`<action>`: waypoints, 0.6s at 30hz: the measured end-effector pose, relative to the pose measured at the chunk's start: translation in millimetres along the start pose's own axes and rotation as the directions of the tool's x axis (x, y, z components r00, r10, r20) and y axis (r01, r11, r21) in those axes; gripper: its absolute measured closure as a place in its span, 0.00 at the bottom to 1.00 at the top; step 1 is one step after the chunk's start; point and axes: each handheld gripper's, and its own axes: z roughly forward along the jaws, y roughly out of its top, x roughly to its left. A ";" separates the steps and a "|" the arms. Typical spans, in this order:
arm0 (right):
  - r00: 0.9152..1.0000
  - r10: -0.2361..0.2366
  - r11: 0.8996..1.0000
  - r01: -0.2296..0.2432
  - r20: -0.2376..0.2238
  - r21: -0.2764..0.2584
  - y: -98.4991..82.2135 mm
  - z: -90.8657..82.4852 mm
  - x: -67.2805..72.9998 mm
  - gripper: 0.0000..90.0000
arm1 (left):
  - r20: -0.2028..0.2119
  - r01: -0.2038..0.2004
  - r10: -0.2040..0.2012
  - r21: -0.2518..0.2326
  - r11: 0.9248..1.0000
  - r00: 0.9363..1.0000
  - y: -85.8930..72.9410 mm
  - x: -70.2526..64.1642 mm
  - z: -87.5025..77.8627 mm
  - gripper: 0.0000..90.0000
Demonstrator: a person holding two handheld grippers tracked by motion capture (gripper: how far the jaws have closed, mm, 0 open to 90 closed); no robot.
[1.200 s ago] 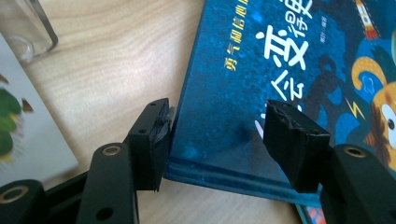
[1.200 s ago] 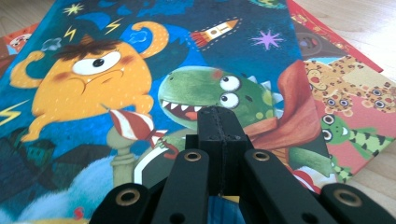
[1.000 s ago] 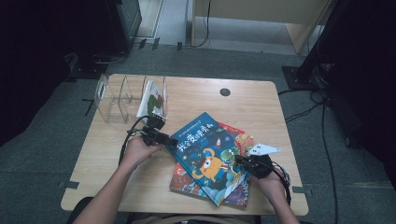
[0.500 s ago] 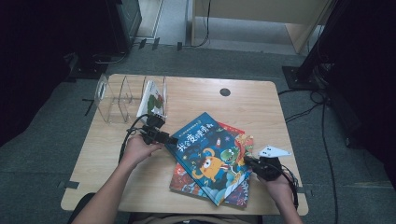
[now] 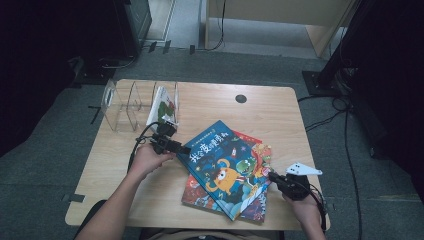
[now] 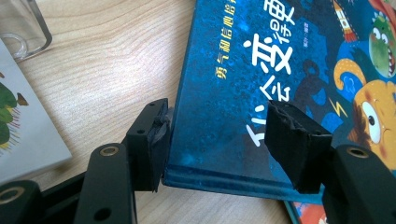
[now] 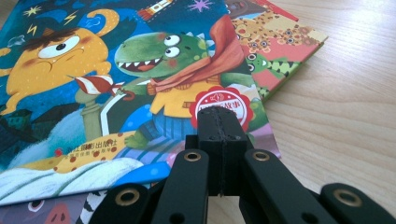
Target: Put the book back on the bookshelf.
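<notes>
A blue picture book (image 5: pixel 222 165) lies slantwise on a red picture book (image 5: pixel 255 146) in the middle of the wooden table (image 5: pixel 260 107). My left gripper (image 5: pixel 186 149) sits at the blue book's near-left corner. In the left gripper view the blue book (image 6: pixel 261 70) runs between the open jaws of the left gripper (image 6: pixel 224 135): one pad stands beside the spine edge, the other hovers over the cover. My right gripper (image 5: pixel 272 175) is at the books' right edge. In the right gripper view the right gripper (image 7: pixel 222 126) is shut on nothing, its tips at the blue book's (image 7: pixel 140 70) edge.
A clear acrylic book rack (image 5: pixel 127 102) stands at the table's back left, with a white book (image 5: pixel 162 105) upright in its right slot. A round cable hole (image 5: pixel 241 98) lies at the back. Bare wood stretches right of the books.
My right gripper has slid a little to the right, away from the books' edge, still shut. The left gripper and both books have stayed put.
</notes>
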 end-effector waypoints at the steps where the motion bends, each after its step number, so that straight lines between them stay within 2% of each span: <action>1: 1.000 0.005 1.000 -0.005 0.003 -0.001 -0.7 -0.7 0.1 1.00 | 0.001 -0.001 0.001 0.001 1.000 1.000 0.6 0.4 0.6 0.46; 6: 1.000 0.014 1.000 -0.014 0.010 -0.003 -4.8 -5.4 -0.4 1.00 | -0.015 -0.024 0.024 0.034 0.999 1.000 2.3 -0.9 5.4 0.47; 10: 1.000 0.024 1.000 -0.024 0.014 0.006 -7.5 -9.4 -0.4 1.00 | -0.013 -0.027 0.027 0.037 0.999 1.000 3.7 -0.8 5.6 0.47; 12: 1.000 0.018 0.999 -0.019 0.022 0.051 -10.4 -9.5 -0.4 1.00 | -0.009 -0.020 0.021 0.031 0.999 1.000 4.1 -0.3 5.3 0.47; 18: 1.000 0.023 0.998 -0.024 0.019 0.052 -9.8 -8.5 -2.1 1.00 | -0.020 -0.030 0.031 0.047 0.998 0.999 3.5 -2.2 5.5 0.47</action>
